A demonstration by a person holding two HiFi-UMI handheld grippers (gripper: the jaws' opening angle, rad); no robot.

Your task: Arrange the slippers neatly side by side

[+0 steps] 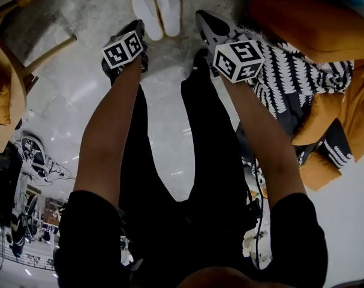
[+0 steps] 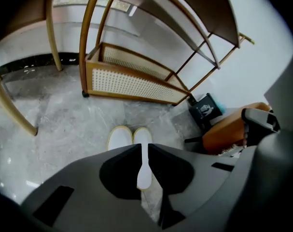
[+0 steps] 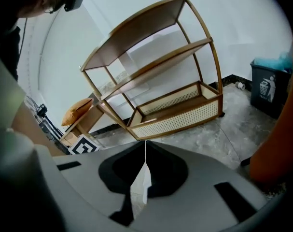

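Two white slippers (image 1: 147, 12) (image 1: 168, 6) lie side by side, touching, on the grey marble floor at the top of the head view. The left gripper view shows the same pair (image 2: 120, 138) (image 2: 143, 134) just beyond the jaws, toes pointing away. My left gripper (image 1: 137, 27) (image 2: 143, 146) hangs above and just short of them, its jaws a narrow gap apart with nothing between them; the right slipper shows through the gap. My right gripper (image 1: 204, 20) (image 3: 146, 142) is to the right of the pair, fingertips meeting, holding nothing.
A wood-and-rattan shelf (image 2: 136, 79) (image 3: 177, 108) stands behind the slippers. A black waste bin (image 2: 205, 108) (image 3: 270, 88) sits to its right. An orange cushioned seat (image 1: 307, 26) with a black-and-white patterned throw (image 1: 292, 71) fills the right. Wooden chair legs (image 1: 47, 51) and cables (image 1: 35, 155) lie at the left.
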